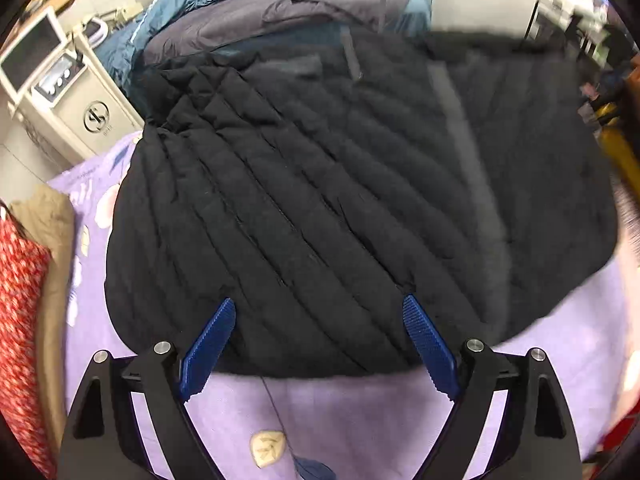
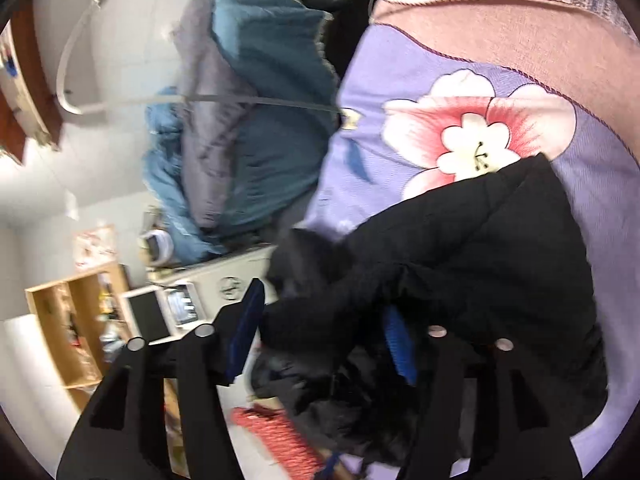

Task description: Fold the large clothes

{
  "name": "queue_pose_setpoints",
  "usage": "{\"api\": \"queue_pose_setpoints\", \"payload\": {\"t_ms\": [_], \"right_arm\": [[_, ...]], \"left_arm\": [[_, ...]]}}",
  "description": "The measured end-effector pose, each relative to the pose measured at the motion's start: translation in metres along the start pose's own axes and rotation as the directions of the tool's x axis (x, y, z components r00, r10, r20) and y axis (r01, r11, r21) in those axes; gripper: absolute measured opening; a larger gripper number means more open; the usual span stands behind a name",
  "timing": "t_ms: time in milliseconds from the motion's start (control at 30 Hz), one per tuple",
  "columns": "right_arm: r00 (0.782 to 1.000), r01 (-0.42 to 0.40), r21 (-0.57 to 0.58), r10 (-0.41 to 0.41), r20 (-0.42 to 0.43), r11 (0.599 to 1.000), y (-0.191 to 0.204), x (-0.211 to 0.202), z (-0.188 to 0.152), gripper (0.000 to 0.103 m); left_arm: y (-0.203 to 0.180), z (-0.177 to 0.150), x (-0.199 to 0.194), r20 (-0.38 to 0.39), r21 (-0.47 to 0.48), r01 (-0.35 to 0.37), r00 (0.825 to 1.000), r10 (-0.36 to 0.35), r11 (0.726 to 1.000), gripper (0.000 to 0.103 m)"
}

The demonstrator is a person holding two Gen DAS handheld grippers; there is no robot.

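Purple floral bedsheet [image 1: 248, 412]; blue-grey quilt heap [image 2: 256, 128]; white safe [image 1: 80, 104]; wooden shelf [image 2: 72, 320].

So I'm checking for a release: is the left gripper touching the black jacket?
Cannot tell. In the left wrist view the open left gripper frames the black jacket, nothing pinched; fingertip contact is unclear.

You get even, soft indoor light in both views, with no hard shadows and no glare. The fisheye lenses bend everything toward the dark circular rim, where corners go black. In the left wrist view the black quilted jacket [image 1: 320, 184] swallows detail on its far right side, which smears with motion blur, while the near stitching stays crisp. Your right wrist view is blurrier overall: the wooden shelf [image 2: 76, 320] and the red cloth [image 2: 276, 436] are streaked and soft.
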State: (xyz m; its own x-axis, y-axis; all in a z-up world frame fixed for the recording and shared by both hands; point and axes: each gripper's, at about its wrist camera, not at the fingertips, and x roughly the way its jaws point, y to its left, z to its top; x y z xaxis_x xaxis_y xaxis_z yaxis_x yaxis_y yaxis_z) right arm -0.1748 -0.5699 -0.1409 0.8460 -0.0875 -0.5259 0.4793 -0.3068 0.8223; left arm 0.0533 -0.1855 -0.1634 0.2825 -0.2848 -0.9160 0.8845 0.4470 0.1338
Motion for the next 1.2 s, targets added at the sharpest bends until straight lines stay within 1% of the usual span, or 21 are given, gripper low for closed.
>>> {"api": "queue_pose_setpoints", "payload": {"t_ms": [33,100,167,200,233,300,333,367,400,433,467,500,567,600,633,733,833,933,1033,1100,1200], "right_arm": [[0.999,-0.005,-0.038,0.006,0.039,0.999,0.004,-0.012,-0.007,0.063],[0.991,0.064,-0.173,-0.043,0.124,0.983,0.018,-0.033,-0.020,0.069],[0.960,0.200,-0.346,-0.113,0.257,0.917,0.037,-0.056,-0.045,0.070],[0.944,0.254,-0.426,-0.126,0.305,0.868,0.046,-0.063,-0.061,0.072],[0.933,0.310,-0.537,-0.141,0.332,0.785,0.055,-0.065,-0.086,0.073],[0.930,0.361,-0.686,-0.185,0.318,0.632,0.059,-0.052,-0.128,0.074],[0.933,0.358,-0.780,-0.238,0.272,0.513,0.057,-0.035,-0.158,0.074],[0.927,0.352,-0.830,-0.281,0.247,0.432,0.053,-0.022,-0.177,0.074],[0.909,0.358,-0.875,-0.335,0.247,0.327,0.043,-0.006,-0.201,0.074],[0.891,0.373,-0.893,-0.368,0.267,0.254,0.033,0.006,-0.216,0.074],[0.872,0.392,-0.897,-0.394,0.291,0.206,0.021,0.018,-0.227,0.074],[0.856,0.407,-0.890,-0.426,0.293,0.206,0.009,0.029,-0.232,0.074],[0.857,0.395,-0.875,-0.454,0.242,0.279,-0.006,0.039,-0.229,0.073],[0.859,0.391,-0.870,-0.458,0.228,0.302,-0.007,0.046,-0.226,0.073],[0.856,0.395,-0.869,-0.463,0.230,0.299,-0.006,0.051,-0.225,0.073],[0.816,0.433,-0.879,-0.503,0.286,0.203,0.004,0.077,-0.218,0.073],[0.782,0.457,-0.875,-0.541,0.310,0.160,0.013,0.097,-0.208,0.073],[0.749,0.486,-0.856,-0.589,0.305,0.175,0.017,0.119,-0.185,0.081],[0.717,0.502,-0.847,-0.632,0.295,0.174,0.013,0.137,-0.171,0.088],[0.696,0.514,-0.841,-0.655,0.295,0.167,0.012,0.147,-0.163,0.093],[0.666,0.533,-0.827,-0.691,0.281,0.177,0.007,0.161,-0.153,0.097]], "left_arm": [[-0.002,0.003,0.006,-0.011,0.016,-0.017,1.000,0.017,1.000,0.087],[-0.003,0.009,0.011,-0.010,0.026,-0.036,0.999,0.036,0.999,0.090],[0.000,0.015,0.014,-0.015,0.018,-0.043,0.999,0.043,0.999,0.091],[0.003,0.018,0.017,-0.024,0.005,-0.041,0.999,0.042,0.999,0.092],[0.005,0.022,0.019,-0.030,-0.008,-0.039,0.999,0.039,0.999,0.092],[0.010,0.028,0.023,-0.041,-0.045,-0.033,0.999,0.031,0.998,0.092],[0.011,0.031,0.025,-0.044,-0.059,-0.031,0.999,0.028,0.998,0.092],[0.011,0.034,0.025,-0.046,-0.068,-0.030,0.999,0.027,0.997,0.092],[0.013,0.035,0.024,-0.051,-0.078,-0.029,0.998,0.025,0.997,0.092],[0.014,0.035,0.024,-0.054,-0.083,-0.030,0.998,0.025,0.996,0.092],[0.014,0.035,0.024,-0.055,-0.080,-0.032,0.998,0.028,0.996,0.092],[0.013,0.034,0.024,-0.054,-0.072,-0.035,0.998,0.031,0.997,0.092],[0.009,0.032,0.022,-0.055,-0.057,-0.039,0.998,0.036,0.998,0.093],[0.010,0.032,0.023,-0.058,-0.058,-0.036,0.998,0.032,0.998,0.094],[0.012,0.033,0.024,-0.062,-0.066,-0.030,0.998,0.026,0.997,0.094],[0.014,0.037,0.028,-0.077,-0.081,-0.025,0.997,0.019,0.996,0.097],[0.021,0.044,0.037,-0.088,-0.103,-0.019,0.996,0.010,0.995,0.098],[0.029,0.054,0.045,-0.098,-0.123,-0.015,0.995,0.003,0.992,0.098],[0.035,0.064,0.056,-0.116,-0.132,-0.017,0.993,0.002,0.991,0.098],[0.041,0.070,0.066,-0.145,-0.156,-0.012,0.989,-0.011,0.988,0.098],[0.049,0.077,0.081,-0.197,-0.192,-0.010,0.980,-0.029,0.981,0.098]]}}
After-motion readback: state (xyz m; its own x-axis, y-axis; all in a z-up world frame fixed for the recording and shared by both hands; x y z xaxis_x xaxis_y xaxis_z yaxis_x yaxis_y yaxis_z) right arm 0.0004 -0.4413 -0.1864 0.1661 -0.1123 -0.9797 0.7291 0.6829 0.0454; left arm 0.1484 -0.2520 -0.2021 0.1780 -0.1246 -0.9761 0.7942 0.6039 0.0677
